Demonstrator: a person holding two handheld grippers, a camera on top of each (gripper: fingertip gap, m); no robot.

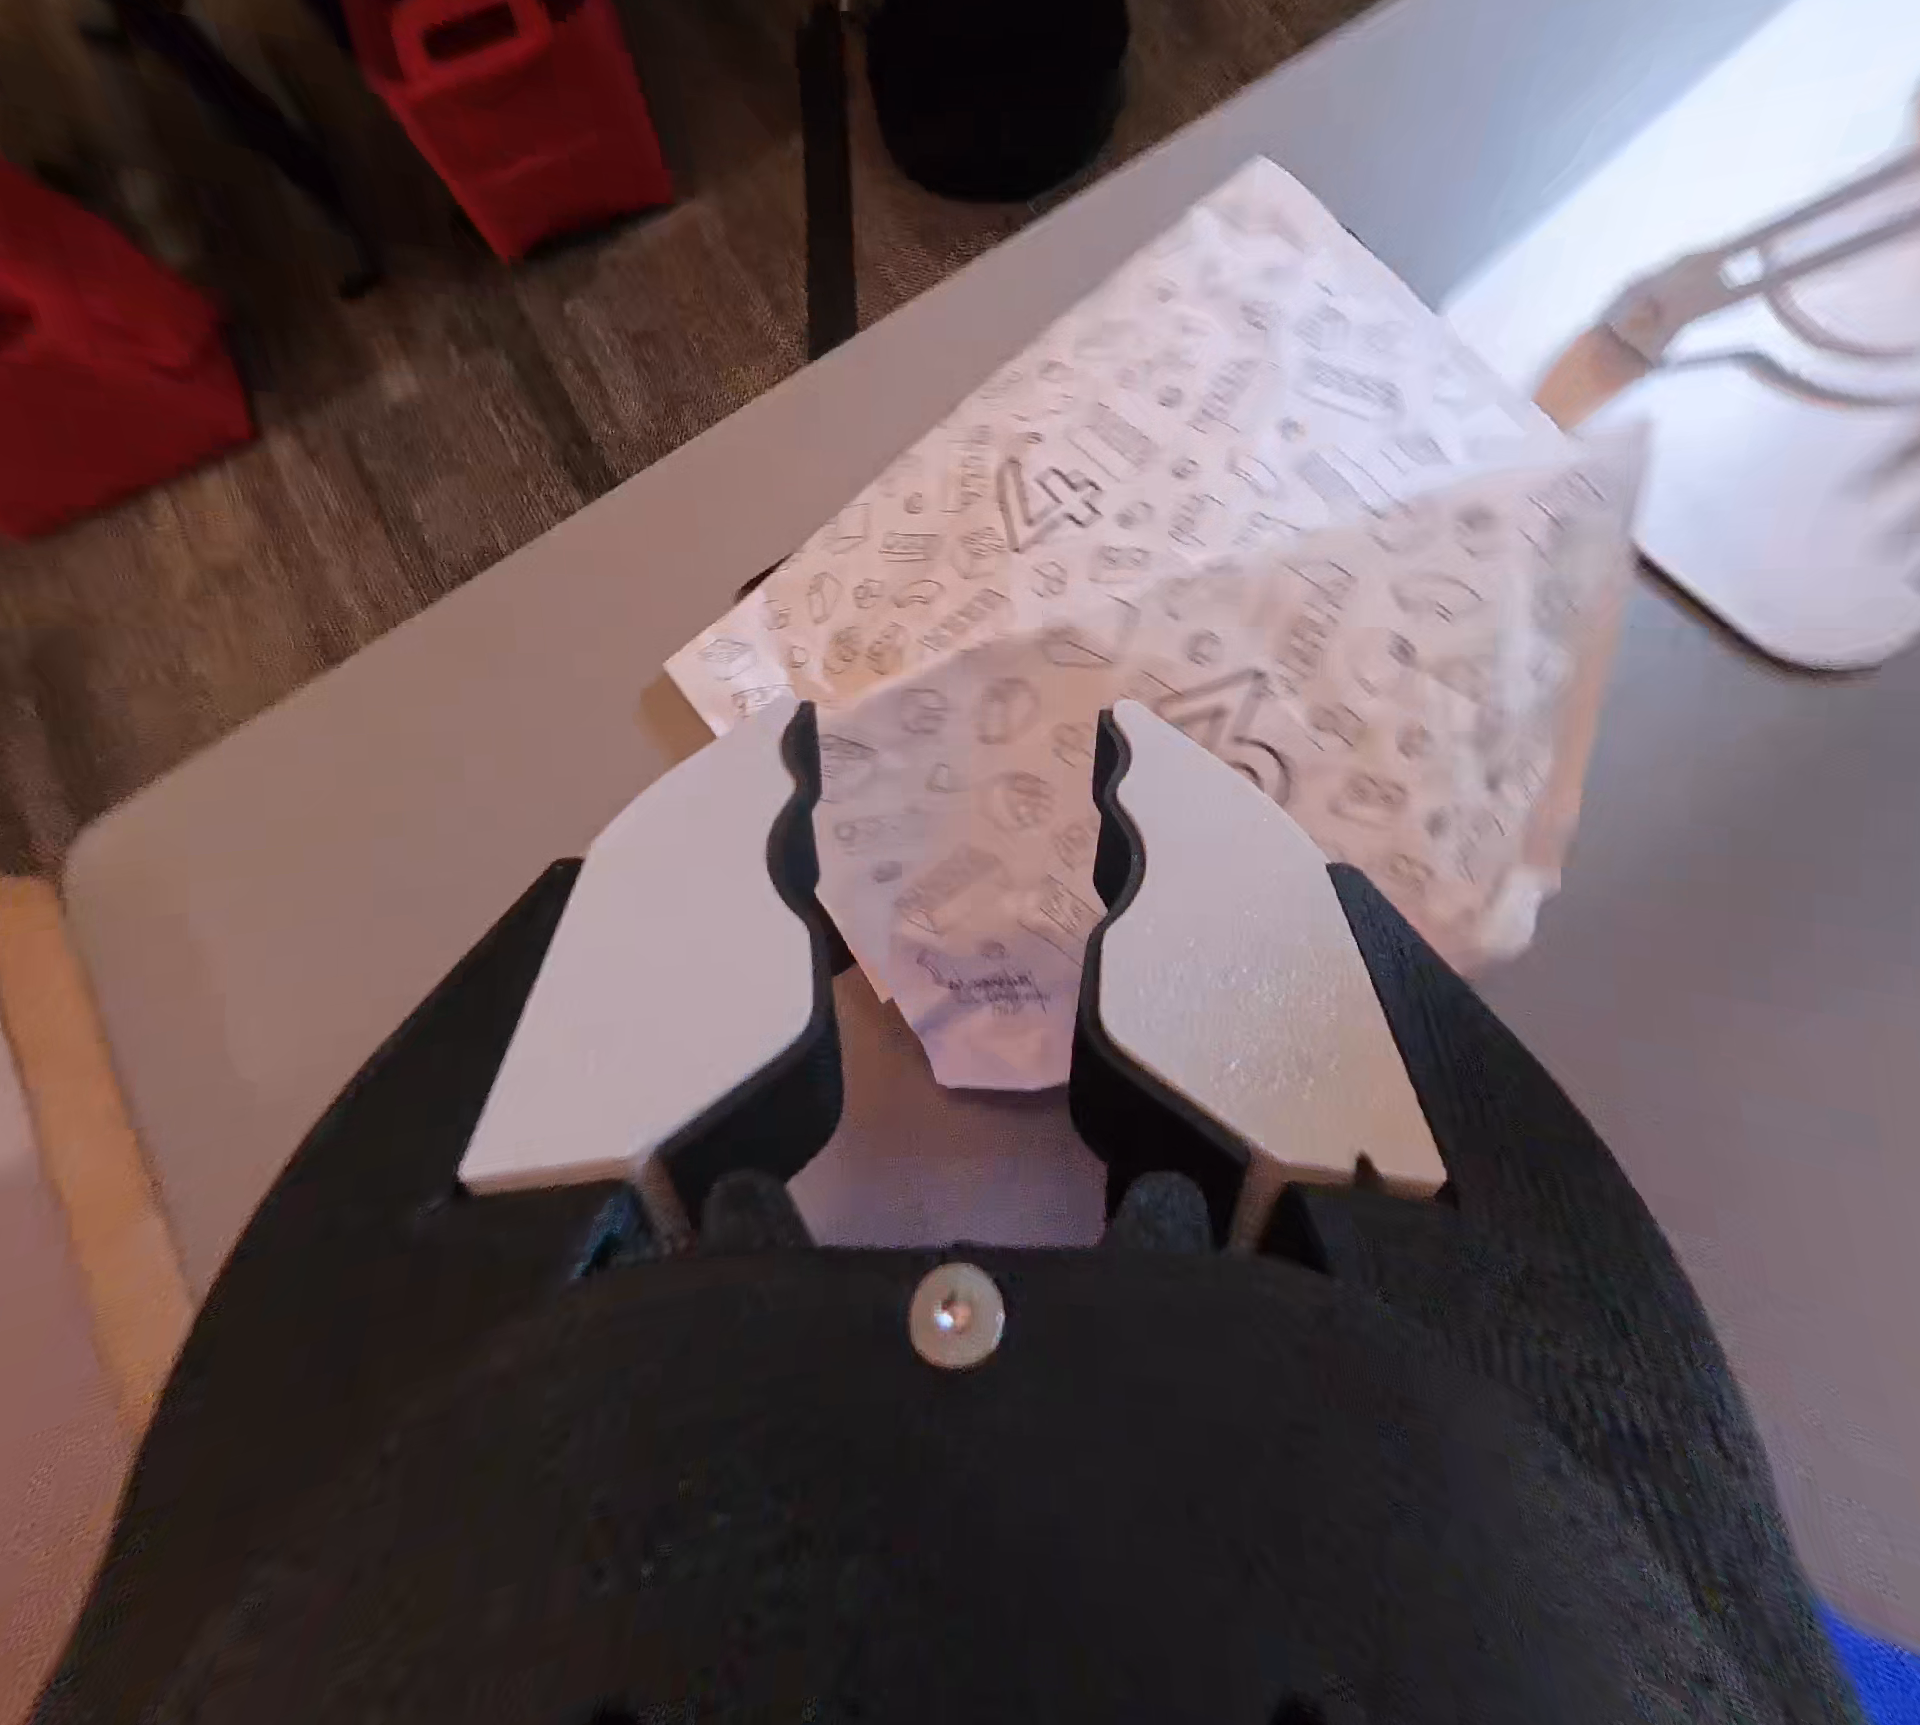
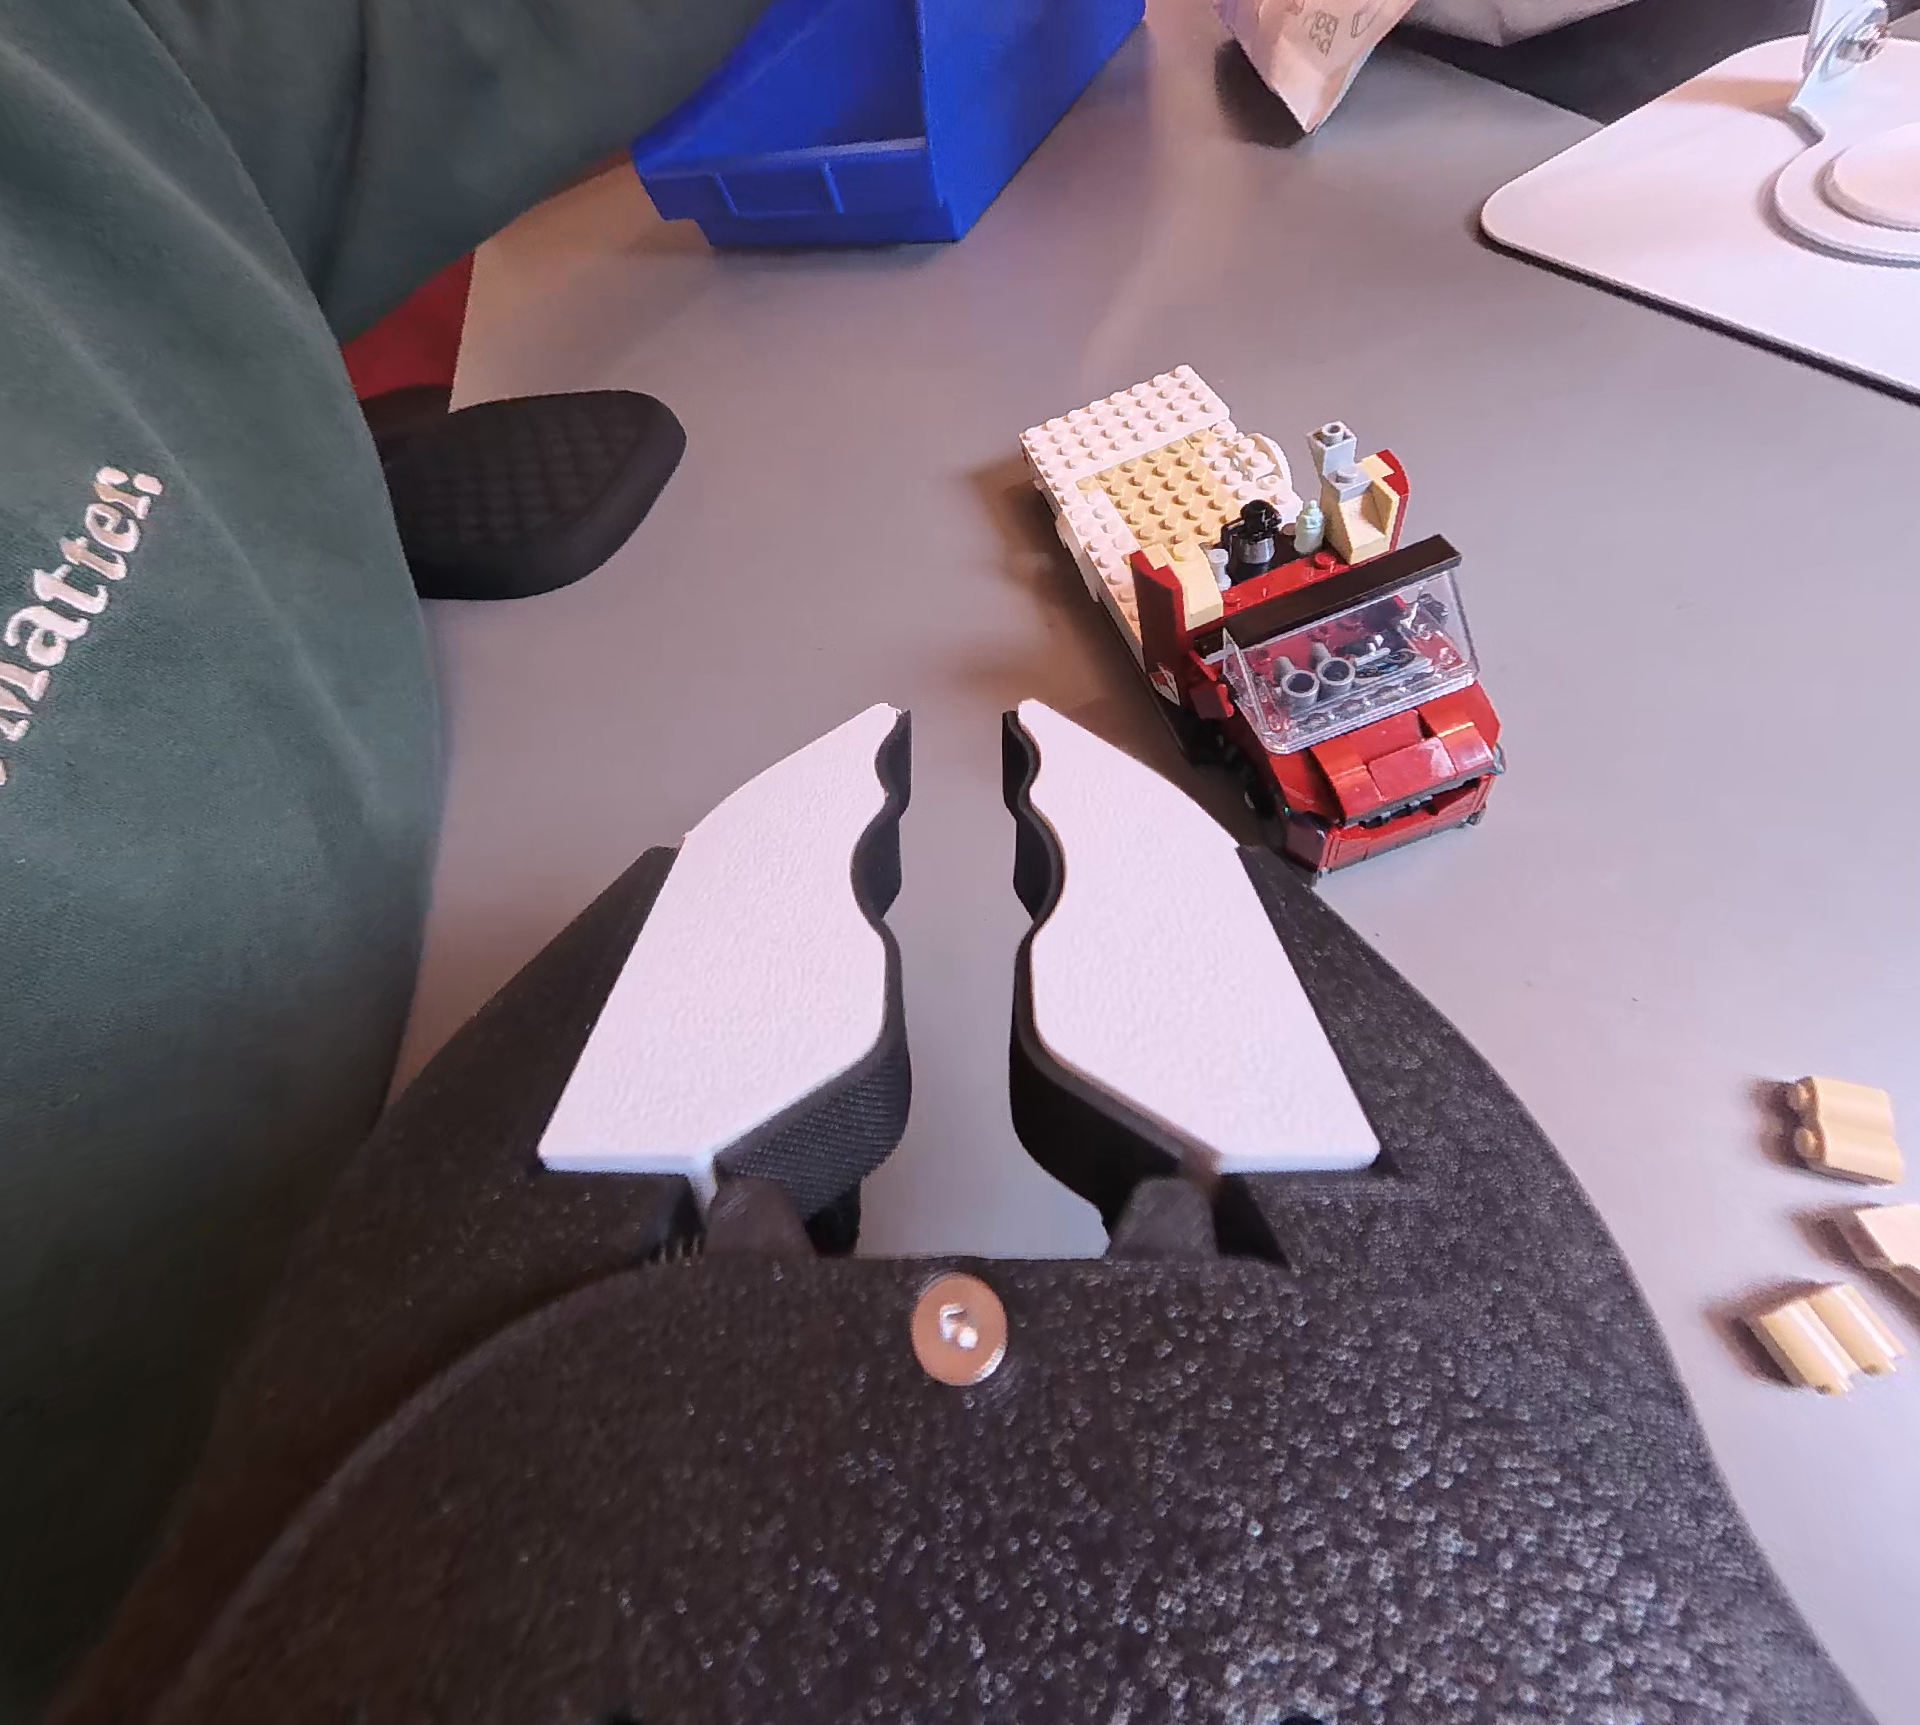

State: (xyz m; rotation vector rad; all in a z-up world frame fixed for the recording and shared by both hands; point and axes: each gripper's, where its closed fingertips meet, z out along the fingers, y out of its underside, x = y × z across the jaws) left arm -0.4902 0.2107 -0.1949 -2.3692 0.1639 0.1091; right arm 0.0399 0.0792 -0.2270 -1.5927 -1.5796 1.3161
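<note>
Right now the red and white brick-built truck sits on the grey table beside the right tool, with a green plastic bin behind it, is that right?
Not quite: the plastic bin is blue, not green, as the right wrist view shows. The rest holds: the red and white brick-built truck sits on the grey table beside the right tool, with the bin behind it.
</note>
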